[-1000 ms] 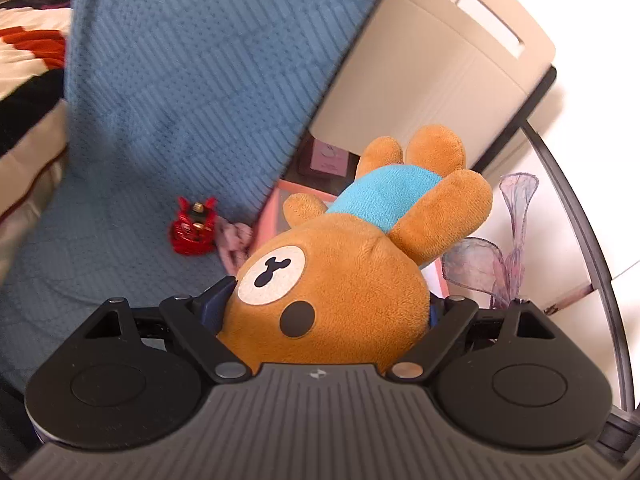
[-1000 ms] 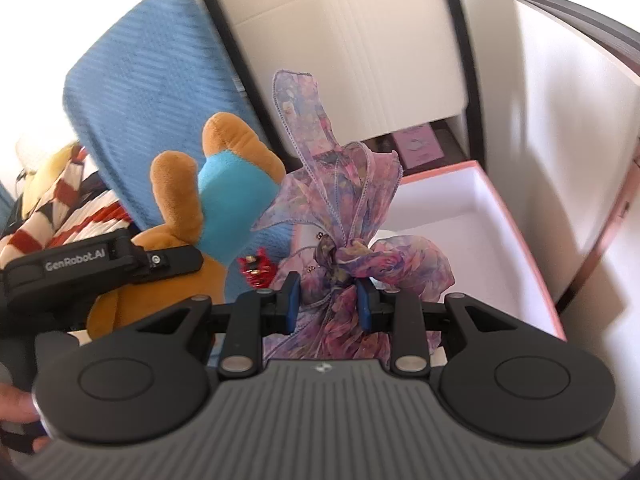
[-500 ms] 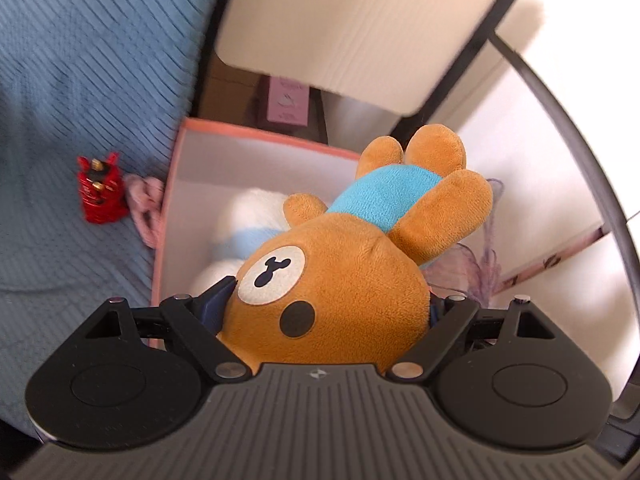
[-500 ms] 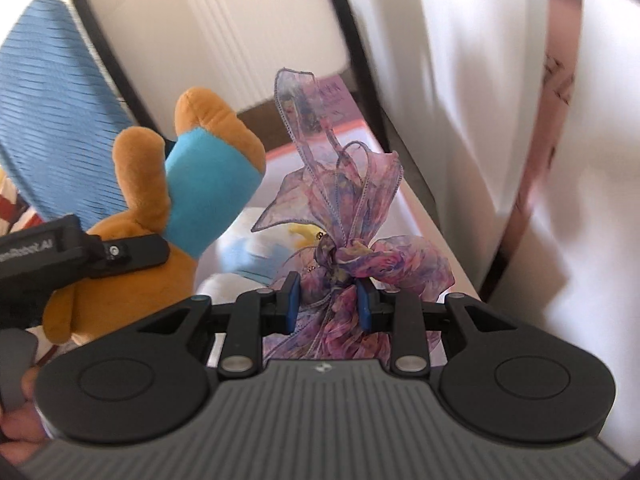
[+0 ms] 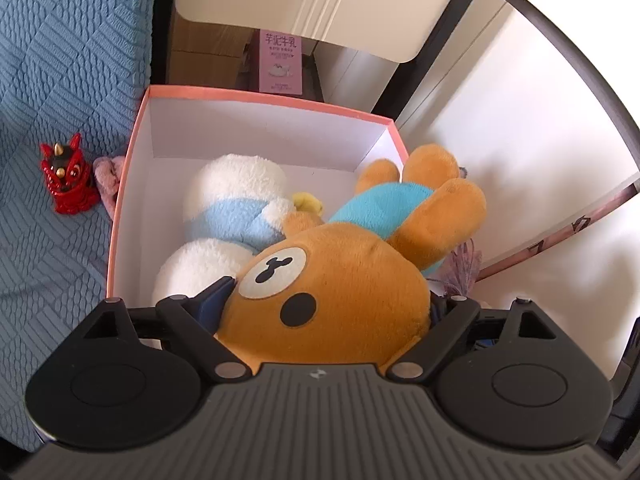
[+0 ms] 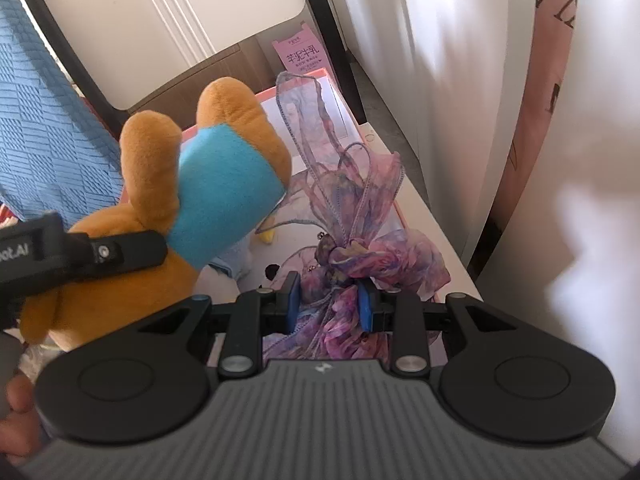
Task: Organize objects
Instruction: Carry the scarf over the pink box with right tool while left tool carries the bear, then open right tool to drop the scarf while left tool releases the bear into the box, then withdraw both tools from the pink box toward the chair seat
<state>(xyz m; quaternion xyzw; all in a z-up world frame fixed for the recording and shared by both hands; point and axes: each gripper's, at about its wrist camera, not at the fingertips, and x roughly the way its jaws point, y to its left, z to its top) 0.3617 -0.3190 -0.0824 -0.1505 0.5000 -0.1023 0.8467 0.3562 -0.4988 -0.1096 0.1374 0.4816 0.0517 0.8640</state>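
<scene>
My left camera alone shows the far left: a red figurine (image 5: pixel 66 180) on the blue blanket (image 5: pixel 60 80), with a small pink thing (image 5: pixel 108 174) touching the box's outer left wall. The box (image 5: pixel 256 98), pink-rimmed and white inside, holds a white plush (image 5: pixel 228 208) in pale blue, lying along its left side. My left tongs (image 5: pixel 324 304) are spread wide around the bear's (image 5: pixel 340 288) head, gripping it; the bear hangs tilted over the box's right half, legs reaching past the right rim. Behind the box stands a pink carton (image 5: pixel 280 62).

My right camera alone shows the bow (image 6: pixel 352 216) clearly: purple-pink ribbon, pinched at its knot in my right tongs (image 6: pixel 329 307), set narrow, above the box's (image 6: pixel 400 216) right edge. There the bear (image 6: pixel 208 176) is just left of the bow, touching its ribbon, with the left tongs' (image 6: pixel 120 256) arm across it.
</scene>
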